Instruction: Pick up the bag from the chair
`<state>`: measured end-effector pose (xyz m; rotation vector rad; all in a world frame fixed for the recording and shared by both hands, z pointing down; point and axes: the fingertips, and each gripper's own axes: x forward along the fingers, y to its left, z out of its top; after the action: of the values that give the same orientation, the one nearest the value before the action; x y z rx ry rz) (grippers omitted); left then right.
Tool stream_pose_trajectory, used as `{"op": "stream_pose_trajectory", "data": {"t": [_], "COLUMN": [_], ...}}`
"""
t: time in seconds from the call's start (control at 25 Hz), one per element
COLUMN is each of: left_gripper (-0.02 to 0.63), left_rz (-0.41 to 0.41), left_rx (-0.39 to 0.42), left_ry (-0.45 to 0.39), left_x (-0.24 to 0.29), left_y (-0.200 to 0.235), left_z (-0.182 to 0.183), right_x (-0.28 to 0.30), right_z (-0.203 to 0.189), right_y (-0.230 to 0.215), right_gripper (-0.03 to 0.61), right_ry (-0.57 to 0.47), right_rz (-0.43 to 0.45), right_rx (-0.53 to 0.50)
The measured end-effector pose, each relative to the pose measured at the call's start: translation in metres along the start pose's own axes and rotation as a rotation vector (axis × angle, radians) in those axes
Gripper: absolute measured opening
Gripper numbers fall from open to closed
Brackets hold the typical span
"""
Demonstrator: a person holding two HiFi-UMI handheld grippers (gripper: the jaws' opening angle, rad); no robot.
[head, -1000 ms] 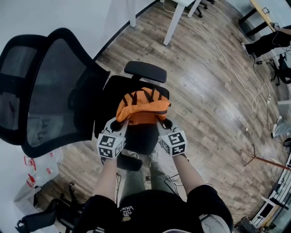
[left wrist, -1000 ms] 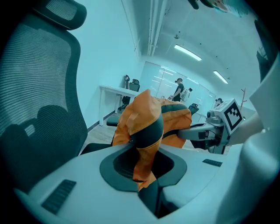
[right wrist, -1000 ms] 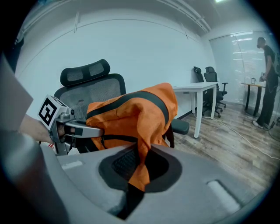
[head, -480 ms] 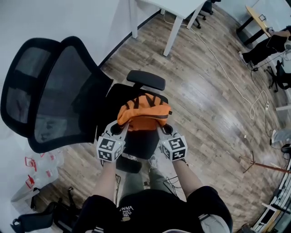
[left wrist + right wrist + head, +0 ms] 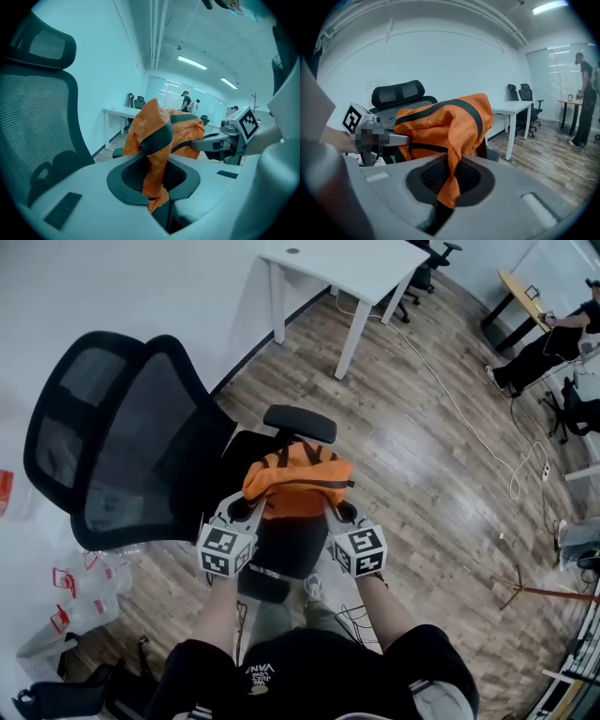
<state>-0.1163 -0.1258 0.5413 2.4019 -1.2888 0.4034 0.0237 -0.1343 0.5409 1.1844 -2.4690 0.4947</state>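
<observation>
An orange bag (image 5: 295,479) with black stripes hangs between my two grippers, lifted above the seat of the black mesh office chair (image 5: 131,442). My left gripper (image 5: 246,512) is shut on a fold of the bag (image 5: 152,154) at its left side. On the opposite side my right gripper (image 5: 337,514) is shut on the bag (image 5: 452,140) as well. The fabric runs down into both pairs of jaws. The chair seat (image 5: 281,540) shows dark under the bag.
The chair's black armrest (image 5: 300,423) sits just beyond the bag. A white desk (image 5: 347,268) stands farther off on the wood floor. A cable (image 5: 469,418) trails across the floor to the right. A person (image 5: 553,334) sits at the far right.
The bag has risen a little off the chair seat with both grippers holding it. The head view has tilted, bringing the white desk into sight.
</observation>
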Motion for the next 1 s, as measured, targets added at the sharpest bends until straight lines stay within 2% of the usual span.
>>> {"op": "stream_pose_trajectory", "data": {"t": [1.0], "left_gripper": [0.06], "left_rz": [-0.002], "left_rx": [0.085], "left_ry": [-0.123], "left_x": [-0.061], "left_y": [-0.036], "left_z": [0.091], "right_x": [-0.068], "right_z": [0.085], "right_y": [0.027], "right_gripper": [0.015], "right_ry": [-0.109], "right_rz": [0.009], "right_rx": [-0.072]}}
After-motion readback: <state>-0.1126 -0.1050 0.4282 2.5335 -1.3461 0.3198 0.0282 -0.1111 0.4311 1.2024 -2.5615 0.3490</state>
